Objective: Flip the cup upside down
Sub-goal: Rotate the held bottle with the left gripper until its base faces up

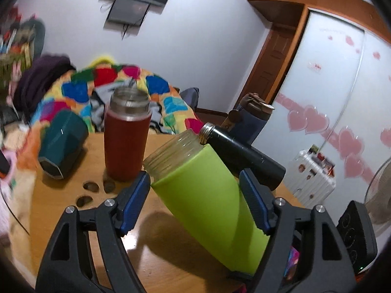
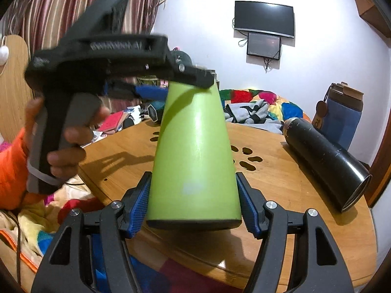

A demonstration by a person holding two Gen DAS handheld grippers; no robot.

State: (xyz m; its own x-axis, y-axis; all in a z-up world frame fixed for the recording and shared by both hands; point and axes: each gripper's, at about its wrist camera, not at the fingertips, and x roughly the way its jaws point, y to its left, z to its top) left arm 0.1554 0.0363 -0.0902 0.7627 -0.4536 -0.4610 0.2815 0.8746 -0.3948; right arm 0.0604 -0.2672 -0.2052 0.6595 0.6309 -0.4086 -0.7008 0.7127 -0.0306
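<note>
Both grippers grasp the green cup (image 1: 207,195) between their jaws: the left gripper (image 1: 195,200) holds it tilted, the right gripper (image 2: 193,200) clamps its base end above the counter (image 2: 281,183).

I'm seeing a lime-green cup (image 1: 207,202) with a clear, faintly yellow threaded neck and, in my right wrist view, a dark band at its base. My left gripper (image 1: 195,202) is black with blue pads, and my right gripper (image 2: 193,200) matches. The worktop (image 2: 281,183) is honey-brown wood with dark paw-print cutouts. There's a red flask (image 1: 125,141) with a silver collar, a teal mug (image 1: 62,144), a black bottle (image 2: 327,161), and a blue tumbler (image 2: 342,119) topped in brown. The bed quilt (image 1: 80,92) is yellow with red, blue and green hearts.
</note>
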